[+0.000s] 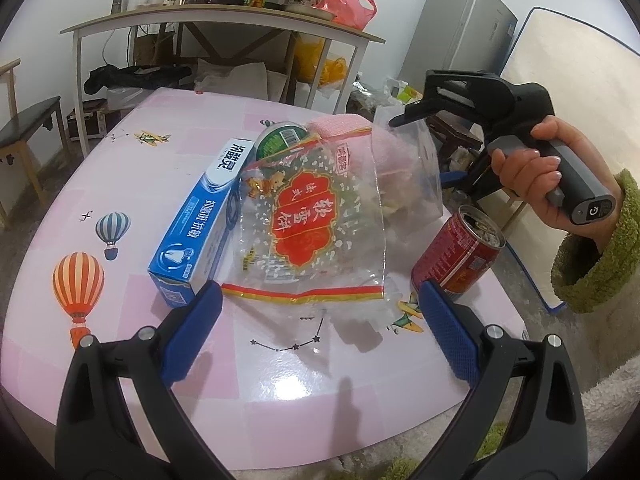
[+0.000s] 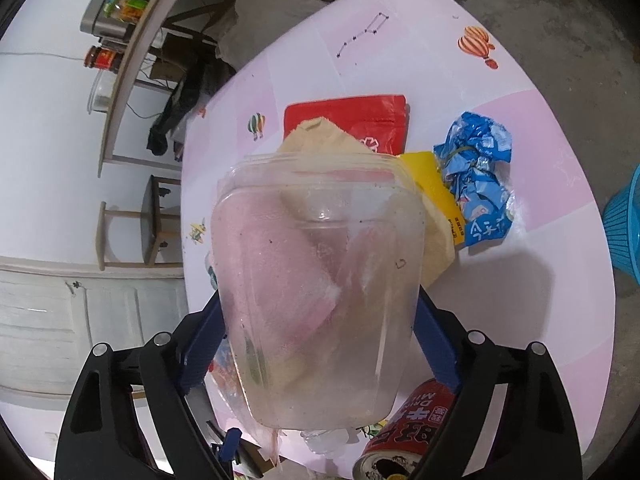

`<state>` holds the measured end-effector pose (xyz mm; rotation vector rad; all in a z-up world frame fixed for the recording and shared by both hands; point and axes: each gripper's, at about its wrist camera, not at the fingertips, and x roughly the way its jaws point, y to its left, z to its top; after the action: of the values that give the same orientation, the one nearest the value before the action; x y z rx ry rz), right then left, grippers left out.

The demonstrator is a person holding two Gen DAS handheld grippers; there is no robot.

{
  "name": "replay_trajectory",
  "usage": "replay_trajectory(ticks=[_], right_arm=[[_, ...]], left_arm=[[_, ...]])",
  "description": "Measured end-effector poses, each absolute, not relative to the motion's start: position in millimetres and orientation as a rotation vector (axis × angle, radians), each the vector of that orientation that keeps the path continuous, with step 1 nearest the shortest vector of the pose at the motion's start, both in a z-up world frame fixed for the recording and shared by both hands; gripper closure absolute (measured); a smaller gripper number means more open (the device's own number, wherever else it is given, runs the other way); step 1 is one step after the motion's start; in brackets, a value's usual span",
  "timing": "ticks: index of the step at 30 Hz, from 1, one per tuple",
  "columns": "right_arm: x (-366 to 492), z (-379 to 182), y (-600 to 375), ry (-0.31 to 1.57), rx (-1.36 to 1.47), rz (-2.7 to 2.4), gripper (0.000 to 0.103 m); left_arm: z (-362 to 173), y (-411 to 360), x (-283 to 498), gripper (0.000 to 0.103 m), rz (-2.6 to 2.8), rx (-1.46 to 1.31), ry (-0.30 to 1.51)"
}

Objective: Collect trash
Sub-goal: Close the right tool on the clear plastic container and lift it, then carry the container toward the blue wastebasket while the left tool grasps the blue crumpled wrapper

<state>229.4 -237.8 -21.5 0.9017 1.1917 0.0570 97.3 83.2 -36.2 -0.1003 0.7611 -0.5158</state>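
Trash lies on a pink table: a blue toothpaste box, a clear snack bag with a red label, an opened red can, a green-lidded tub. My left gripper hangs open just short of the snack bag, with nothing between its pads. My right gripper is closed on a clear plastic container with pink stuff inside, its blue pads against both sides. Seen from the left wrist, that container stands behind the bag, with a hand working the right gripper.
Beyond the container lie a red pouch, tan paper, a yellow packet and a crumpled blue wrapper. A teal basket stands off the table's right edge. A cluttered shelf table and a stool stand behind.
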Motion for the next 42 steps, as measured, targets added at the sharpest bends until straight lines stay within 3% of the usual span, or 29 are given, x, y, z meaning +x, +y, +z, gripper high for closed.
replay_trajectory(ticks=[28, 42], right_arm=[[149, 28, -316, 0.863, 1.100, 0.193, 0.020], [88, 2, -366, 0.804, 1.183, 0.157, 0.020]], left_arm=[[-27, 57, 78, 0.008, -0.462, -0.021, 0.738], [-17, 40, 114, 0.009, -0.364, 0.015, 0.731]])
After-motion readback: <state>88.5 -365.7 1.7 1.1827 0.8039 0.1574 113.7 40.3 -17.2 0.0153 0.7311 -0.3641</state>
